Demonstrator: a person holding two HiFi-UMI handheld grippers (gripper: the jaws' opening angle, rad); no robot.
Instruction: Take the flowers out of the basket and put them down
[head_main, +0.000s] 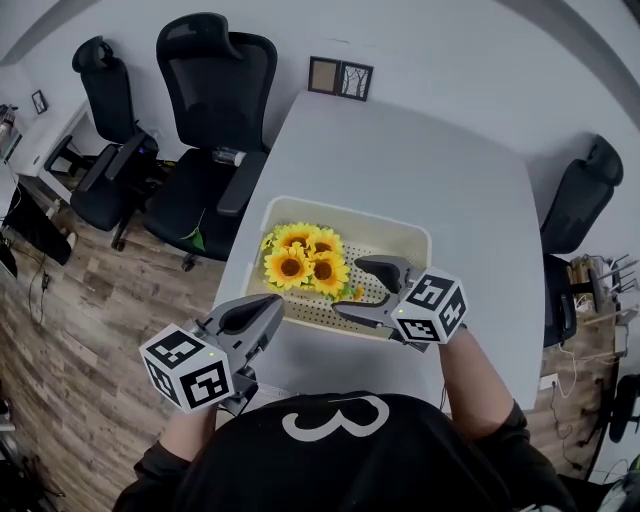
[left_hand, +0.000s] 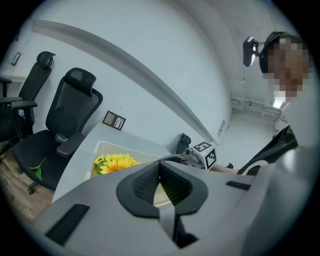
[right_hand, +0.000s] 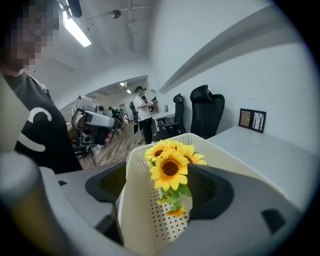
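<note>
As we look down at the table (head_main: 400, 150), the flowers (head_main: 305, 262) are sitting in the basket (head_main: 350, 210), bunched up in its left half with the yellow heads up. Our right gripper (head_main: 350, 287) is tipped down over the basket's near rim with its jaws spread wide. In the right gripper view the perforated near wall stands right between the two pads and the flowers show just past it. Neither pad looks pressed against anything, so it's got hold of nothing. Our left gripper (head_main: 272, 305) hangs just beside the basket's near left corner, clear of the flowers. Its jaws are closed tip to tip, with only a small gap lower down where a bit of basket shows through, and nothing's caught in there. Two black chairs (head_main: 200, 110) stand off the table's far left side, and a small picture frame (head_main: 340, 77) sits at the far end.
</note>
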